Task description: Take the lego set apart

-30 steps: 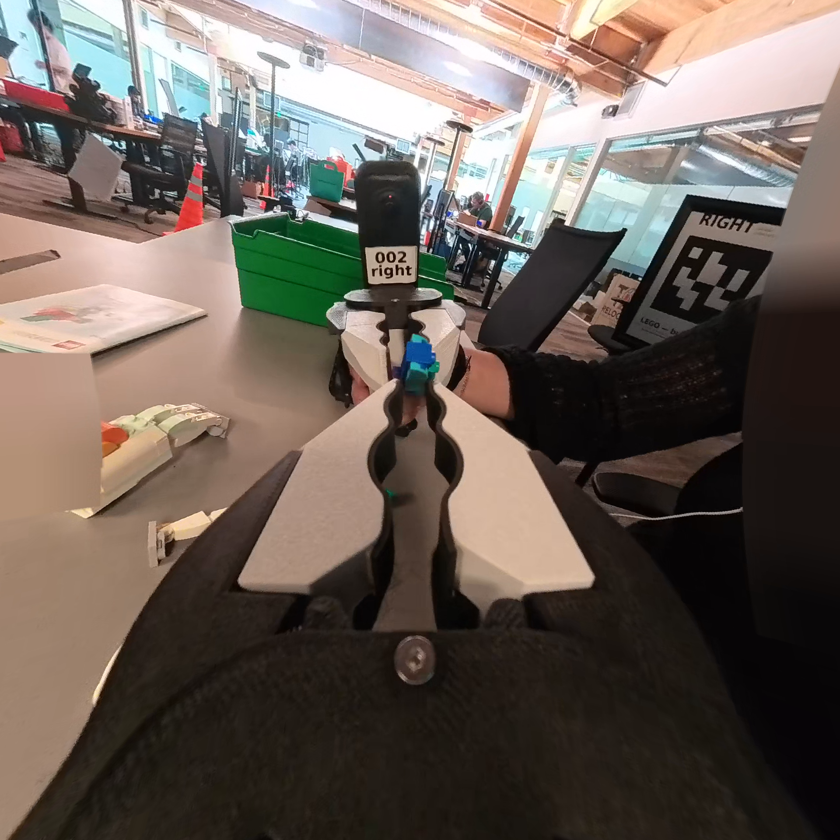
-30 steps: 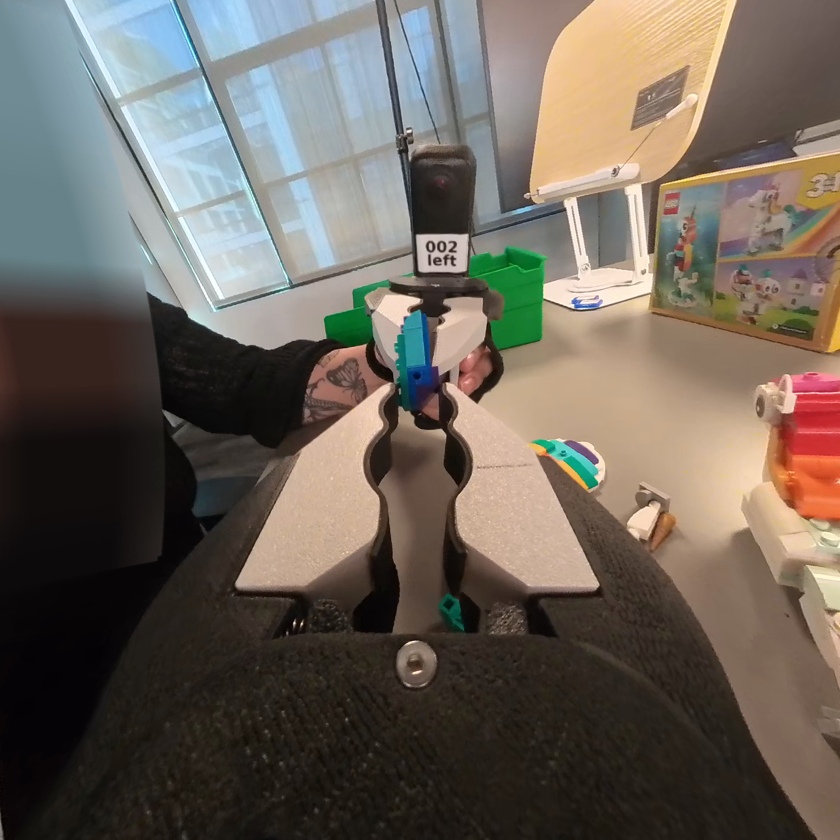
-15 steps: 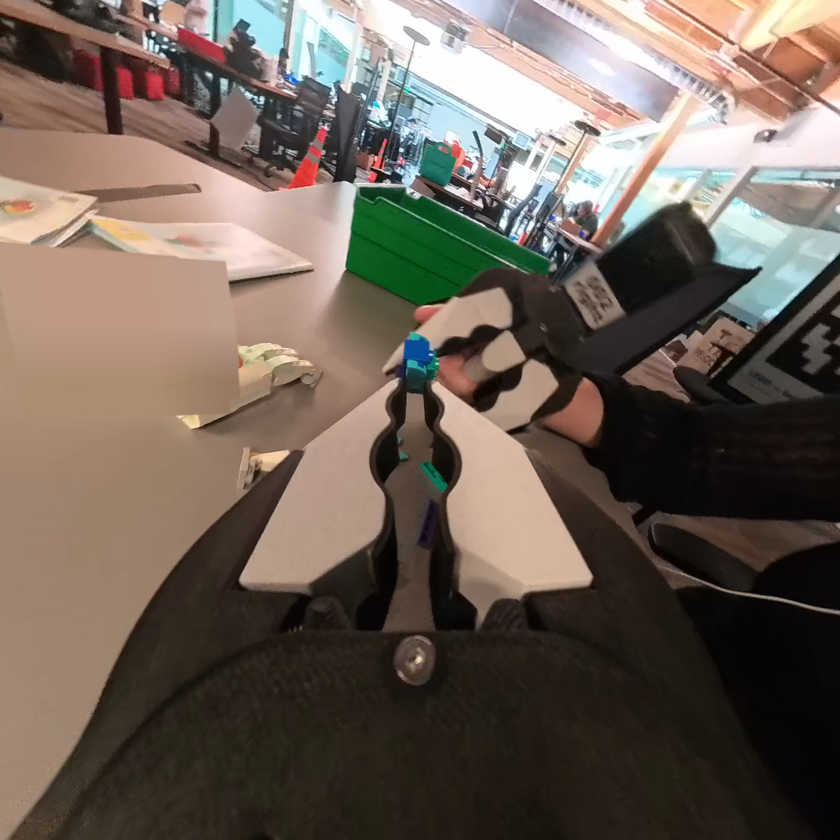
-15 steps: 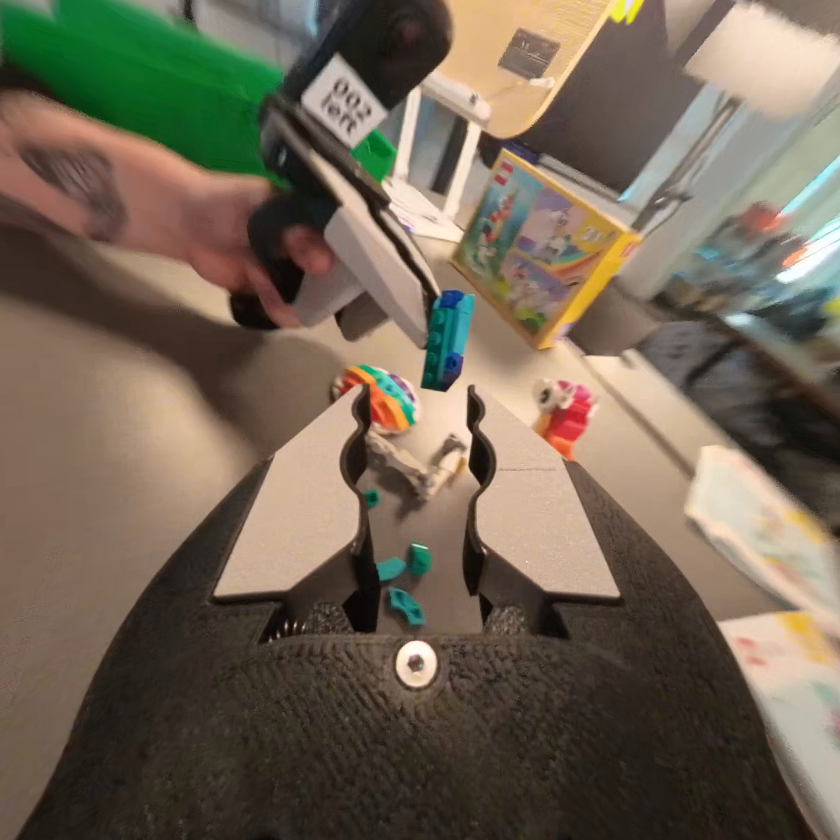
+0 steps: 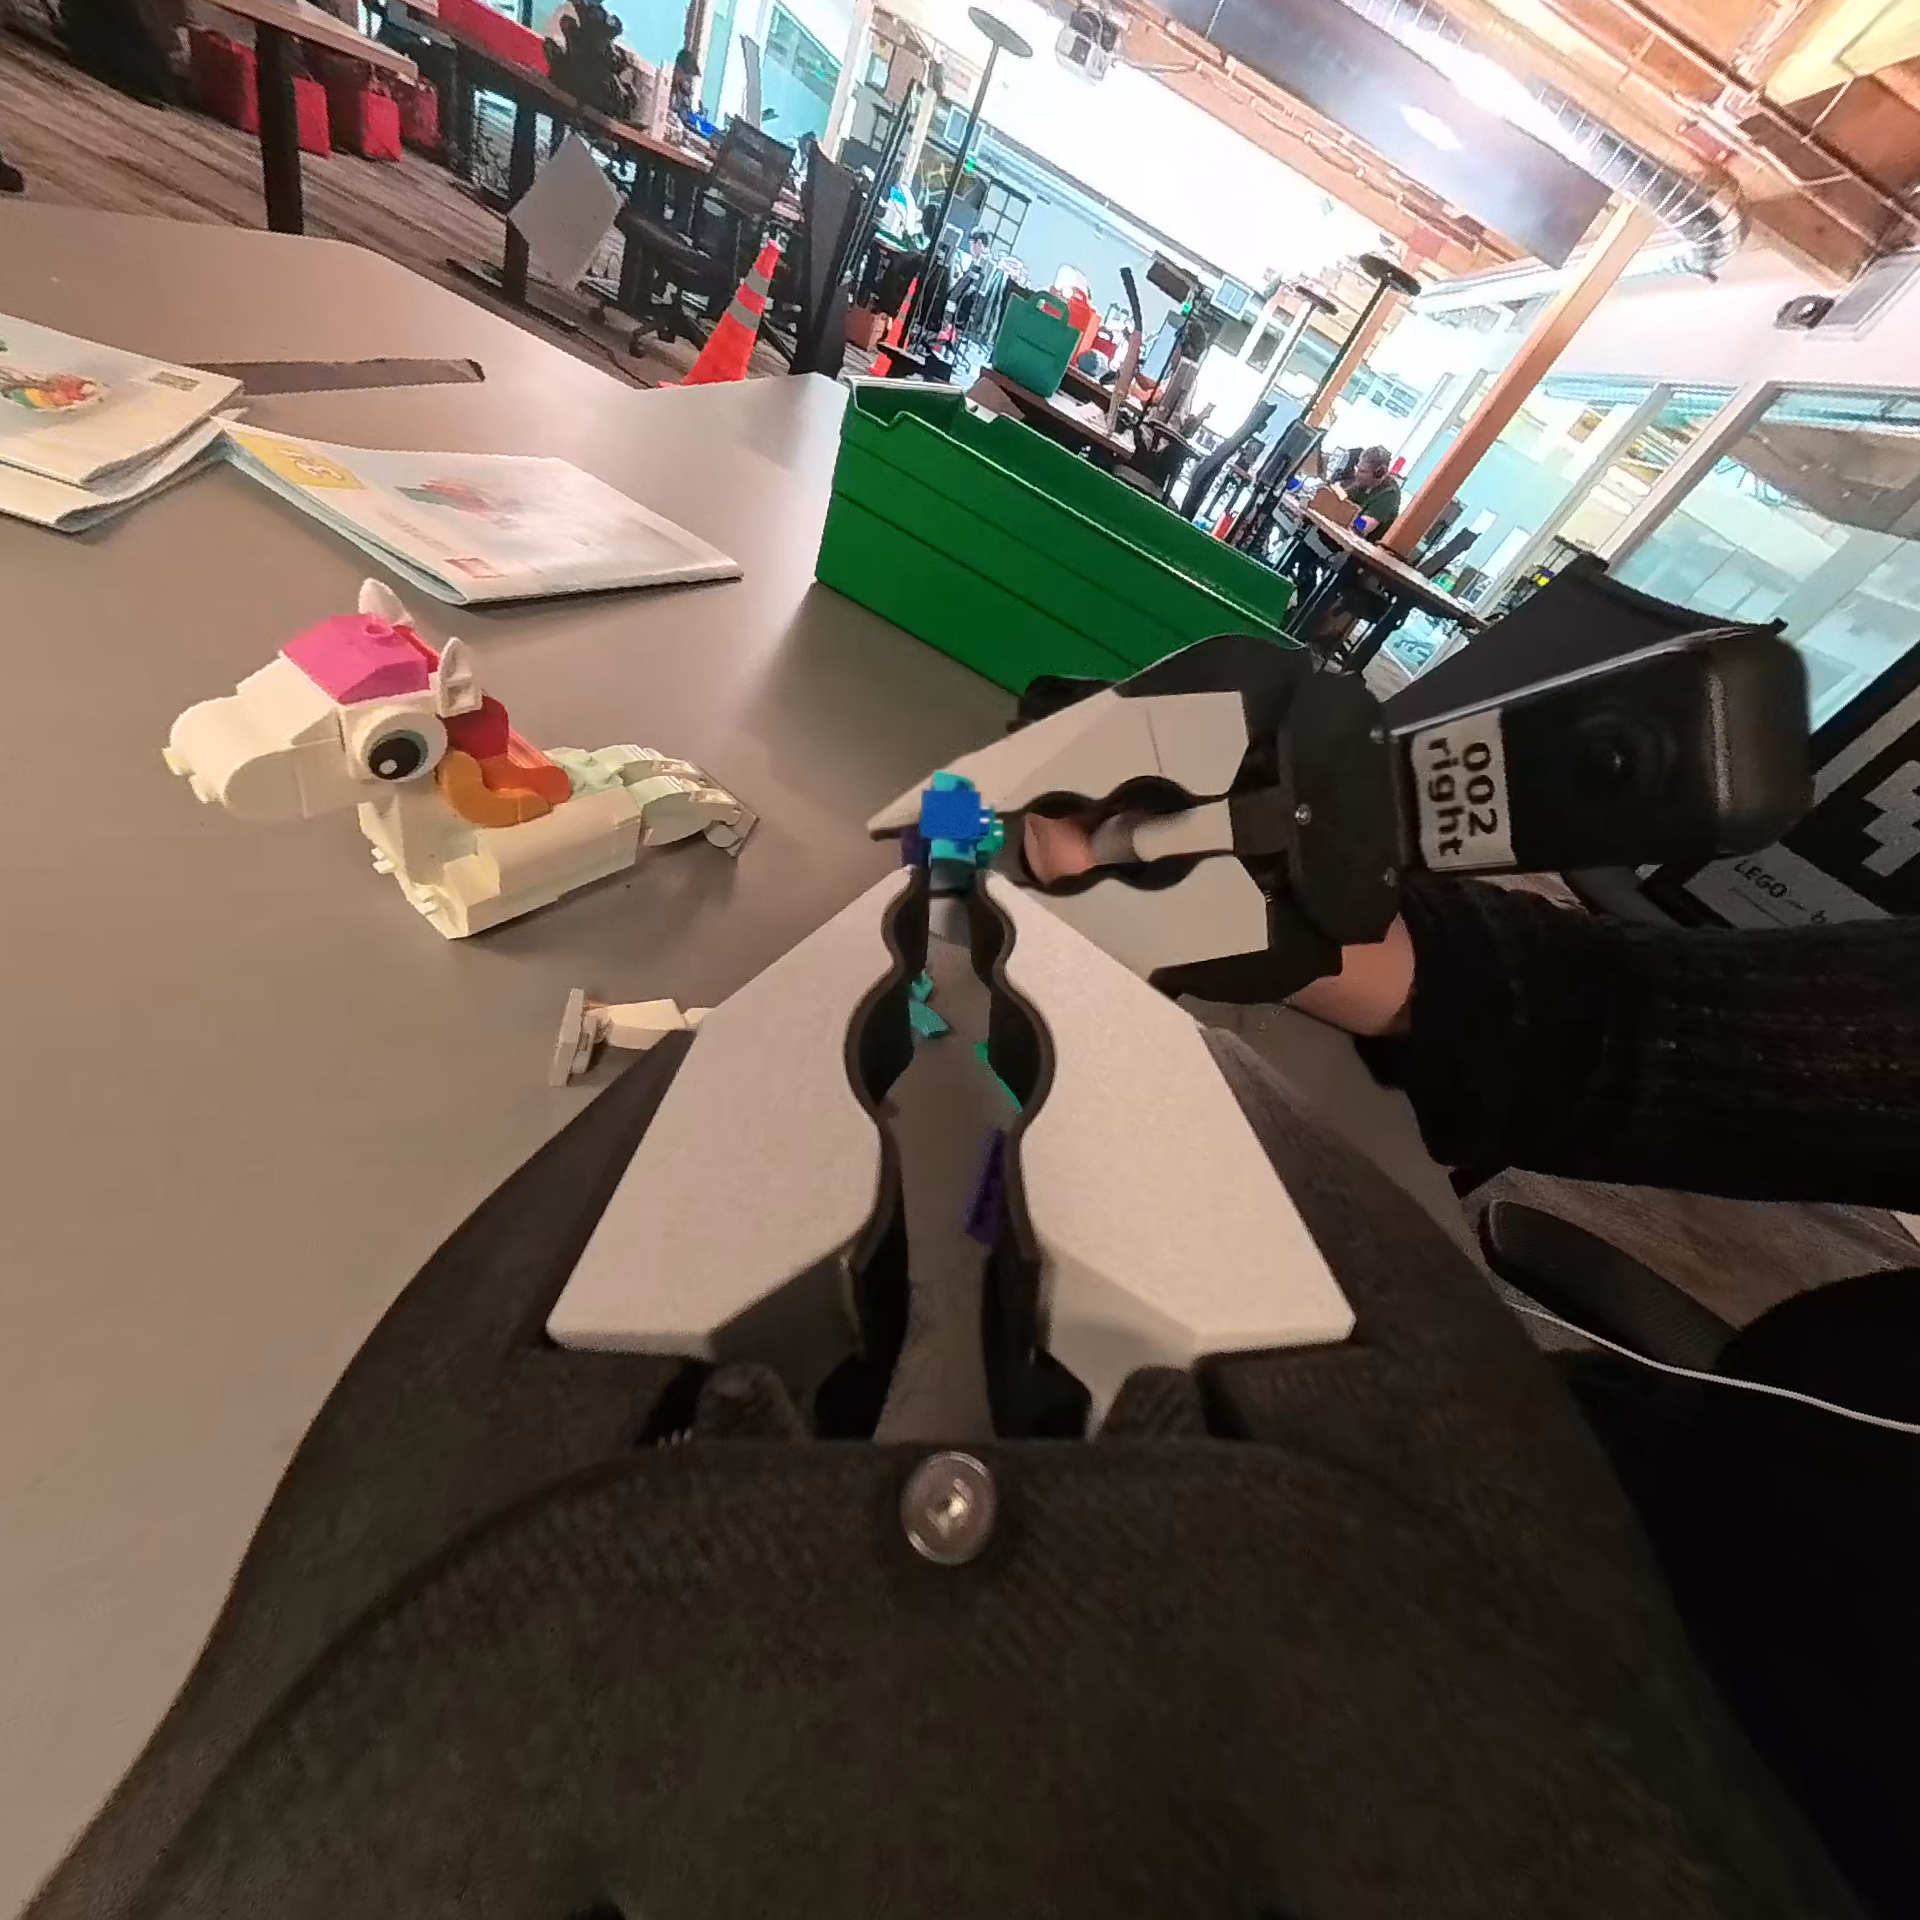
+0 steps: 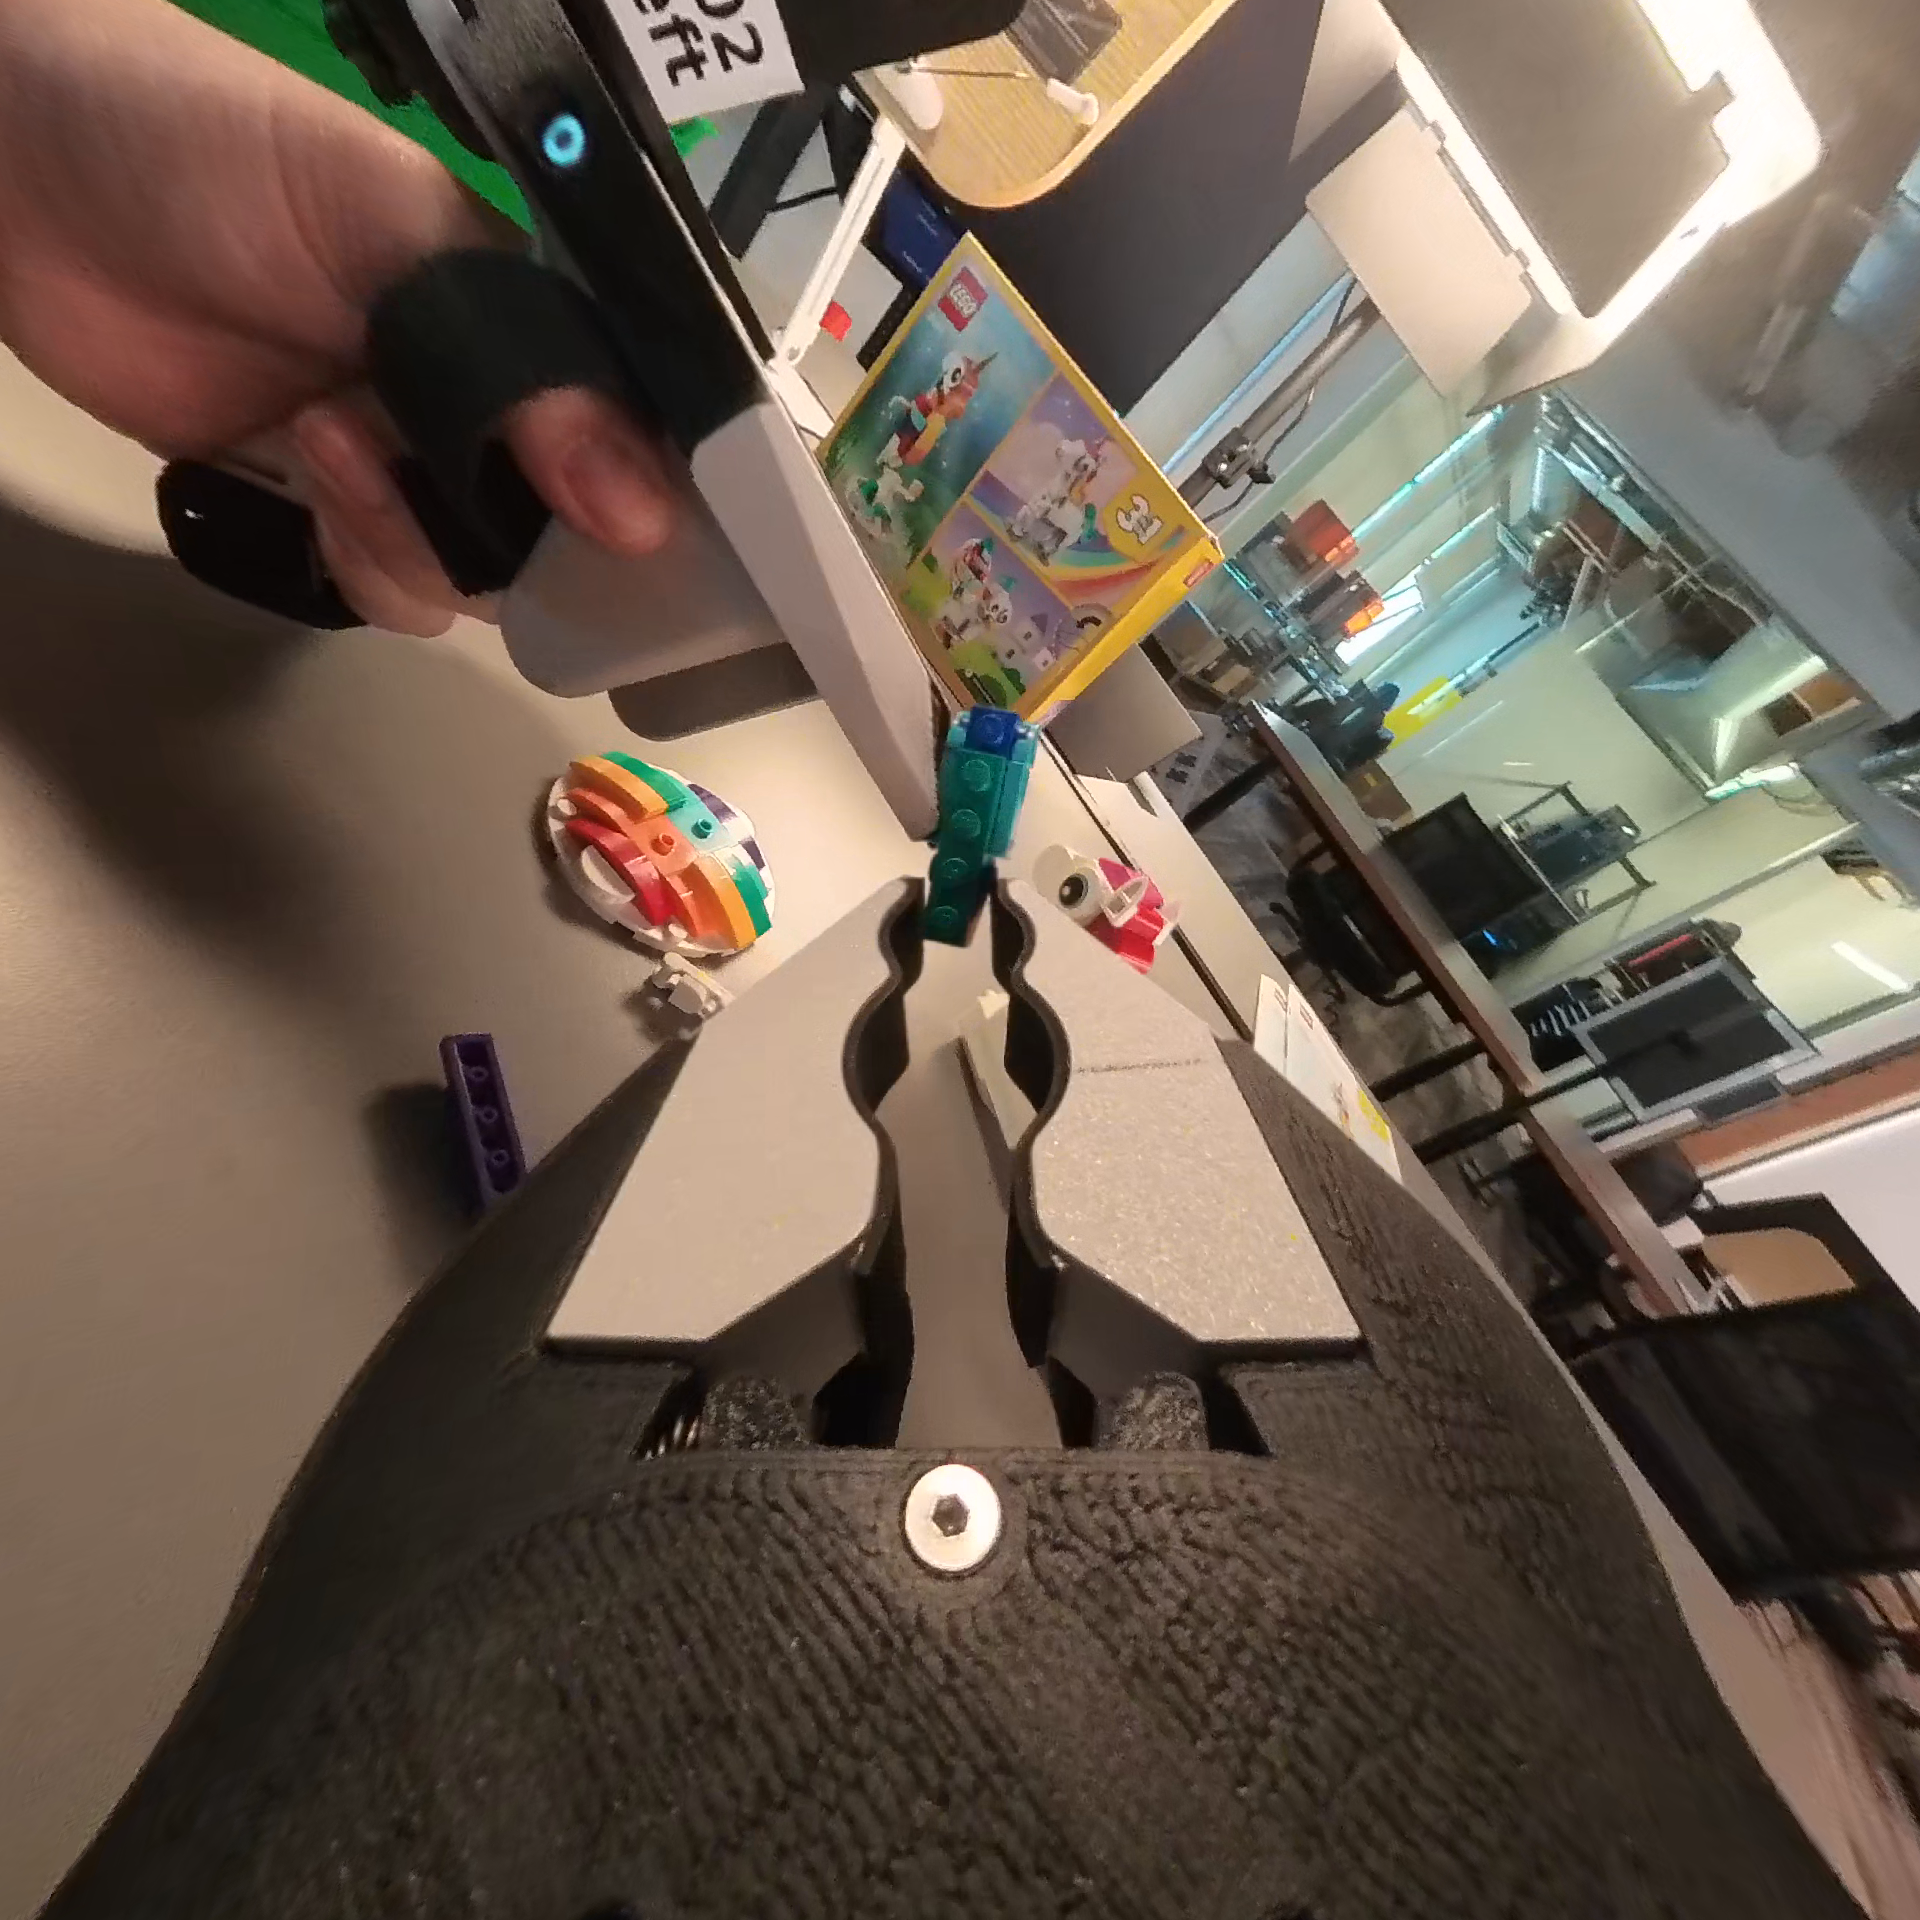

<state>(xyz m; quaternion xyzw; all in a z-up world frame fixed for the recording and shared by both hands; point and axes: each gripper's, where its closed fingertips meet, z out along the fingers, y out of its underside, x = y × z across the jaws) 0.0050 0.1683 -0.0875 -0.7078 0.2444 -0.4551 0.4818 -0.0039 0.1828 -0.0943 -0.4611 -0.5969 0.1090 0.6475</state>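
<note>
A small stack of teal bricks with a blue brick on top (image 5: 951, 826) is held in the air between both grippers. My left gripper (image 5: 951, 888) is shut on it from below in the left wrist view. My right gripper (image 6: 958, 906) is shut on the stack's teal lower end (image 6: 961, 862), and it comes in from the right in the left wrist view (image 5: 906, 826). The blue end (image 6: 992, 732) sits against the left gripper's finger (image 6: 831, 644). A white unicorn model (image 5: 395, 769) with a pink top lies on the grey table (image 5: 260, 1143).
A rainbow piece (image 6: 665, 852), a purple brick (image 6: 483, 1122), a small white piece (image 5: 613, 1029) and loose teal bits (image 5: 925, 1018) lie on the table. Green bins (image 5: 1018, 561) and booklets (image 5: 478, 520) are farther back. The set's box (image 6: 1018, 499) stands behind. Left and right tips are no more than a few centimetres apart.
Half a second ago my right gripper was open and clear of the stack. It has now shut on the teal end. Both grippers have swung round, and loose pieces lie on the table.
</note>
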